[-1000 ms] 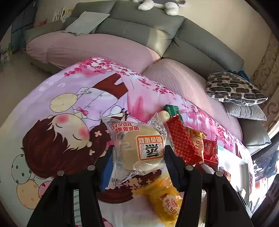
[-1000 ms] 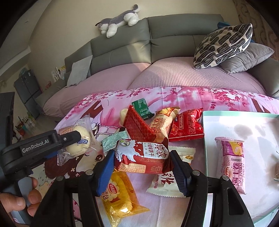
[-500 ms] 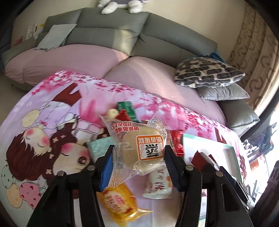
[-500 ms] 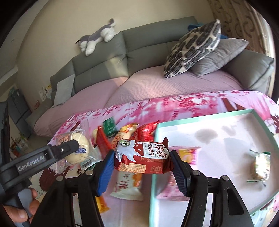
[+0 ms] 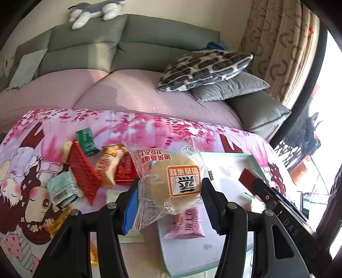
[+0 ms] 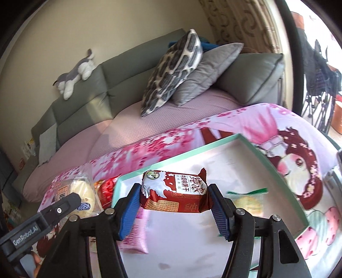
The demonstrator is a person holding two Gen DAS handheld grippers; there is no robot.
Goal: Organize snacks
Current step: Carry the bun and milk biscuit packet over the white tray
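Note:
My left gripper [image 5: 168, 203] is shut on a clear-wrapped round bun [image 5: 171, 179] with an orange label, held over the near left edge of a white tray with a mint rim [image 5: 254, 162]. My right gripper [image 6: 174, 205] is shut on a red and white biscuit packet [image 6: 174, 195], held above the same tray [image 6: 277, 171]. A pink packet [image 5: 188, 222] and a small green-tied pastry [image 6: 248, 202] lie in the tray. Left of the tray lie several loose snacks, among them a red wafer pack [image 5: 82, 171], a green packet [image 5: 86, 143] and a mint packet [image 5: 61, 190].
Everything rests on a pink cartoon-print cloth [image 5: 149, 126]. A grey sofa [image 5: 128, 42] with a patterned pillow [image 5: 203, 68], grey cushions and a plush toy [image 5: 96, 10] stands behind. Curtains [image 5: 277, 47] and a bright window are at the right.
Both grippers have swung right, away from the loose snack pile and over the tray, each keeping its packet. The tray now fills much of the right wrist view.

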